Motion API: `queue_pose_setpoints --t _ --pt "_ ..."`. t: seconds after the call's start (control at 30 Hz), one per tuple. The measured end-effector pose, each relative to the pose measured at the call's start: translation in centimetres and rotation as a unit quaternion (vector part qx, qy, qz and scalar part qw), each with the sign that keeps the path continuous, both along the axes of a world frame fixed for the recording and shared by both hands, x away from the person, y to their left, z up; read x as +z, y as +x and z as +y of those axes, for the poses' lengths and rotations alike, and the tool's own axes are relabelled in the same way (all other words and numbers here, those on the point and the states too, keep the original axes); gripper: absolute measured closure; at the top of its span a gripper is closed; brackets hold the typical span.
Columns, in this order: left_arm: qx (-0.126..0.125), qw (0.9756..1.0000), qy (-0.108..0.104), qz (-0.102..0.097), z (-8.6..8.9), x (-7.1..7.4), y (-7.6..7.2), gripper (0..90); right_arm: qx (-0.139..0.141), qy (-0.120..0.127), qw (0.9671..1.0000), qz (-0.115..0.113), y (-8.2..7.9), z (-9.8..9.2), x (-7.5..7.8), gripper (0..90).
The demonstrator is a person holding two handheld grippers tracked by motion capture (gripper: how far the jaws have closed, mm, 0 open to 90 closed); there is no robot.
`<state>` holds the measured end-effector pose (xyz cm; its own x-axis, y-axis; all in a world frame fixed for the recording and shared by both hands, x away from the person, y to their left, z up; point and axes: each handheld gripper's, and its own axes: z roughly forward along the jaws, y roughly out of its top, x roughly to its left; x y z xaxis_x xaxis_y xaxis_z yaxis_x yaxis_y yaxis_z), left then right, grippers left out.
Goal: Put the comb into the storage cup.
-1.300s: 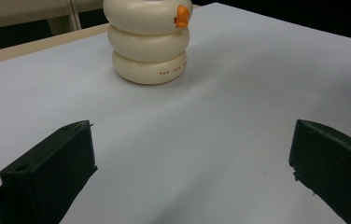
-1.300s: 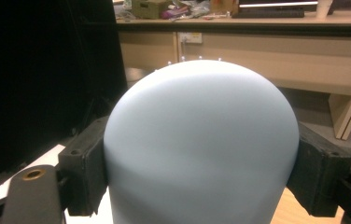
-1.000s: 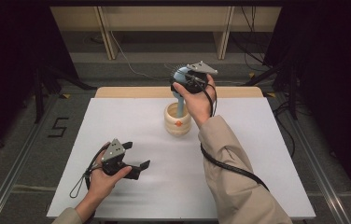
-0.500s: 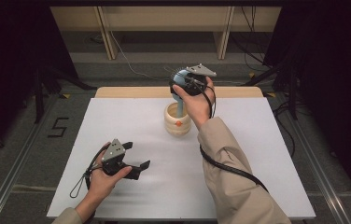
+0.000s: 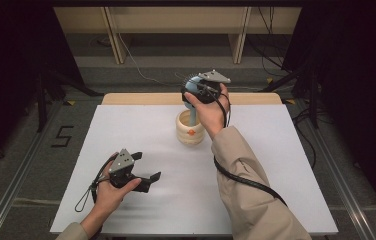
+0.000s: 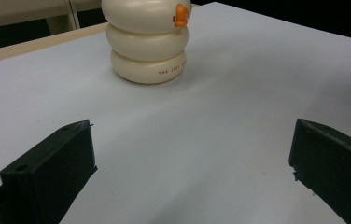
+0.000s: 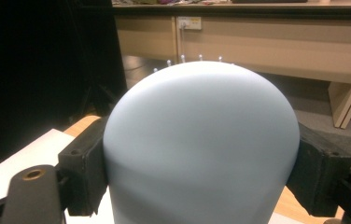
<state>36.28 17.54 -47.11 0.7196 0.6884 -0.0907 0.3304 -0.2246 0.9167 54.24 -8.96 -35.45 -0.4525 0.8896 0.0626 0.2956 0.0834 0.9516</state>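
At about 7 o'clock on the white table (image 5: 276,150), nearest the person, the left gripper (image 5: 148,179) rests low over the surface with its jaws spread wide and nothing between them. From its own view the cream ribbed holder (image 6: 148,39), three stacked rounded rings with a small orange mark near the top, stands ahead at 12 o'clock, well apart from the jaws. Farther off, near the table's centre toward 12 o'clock, the right gripper (image 5: 196,95) is held above that holder, its jaws clamped on the rounded pale blue brush head (image 7: 201,144), whose blue handle reaches down into the holder's mouth.
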Motion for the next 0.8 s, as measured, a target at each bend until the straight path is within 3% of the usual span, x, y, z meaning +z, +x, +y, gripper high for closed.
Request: queue_pose_setpoints --t 0.8 --pt "0.0 1.0 0.001 0.001 0.0 0.0 0.0 0.0 0.0 -0.007 0.9999 0.01 0.1 0.2 -1.1 20.2"
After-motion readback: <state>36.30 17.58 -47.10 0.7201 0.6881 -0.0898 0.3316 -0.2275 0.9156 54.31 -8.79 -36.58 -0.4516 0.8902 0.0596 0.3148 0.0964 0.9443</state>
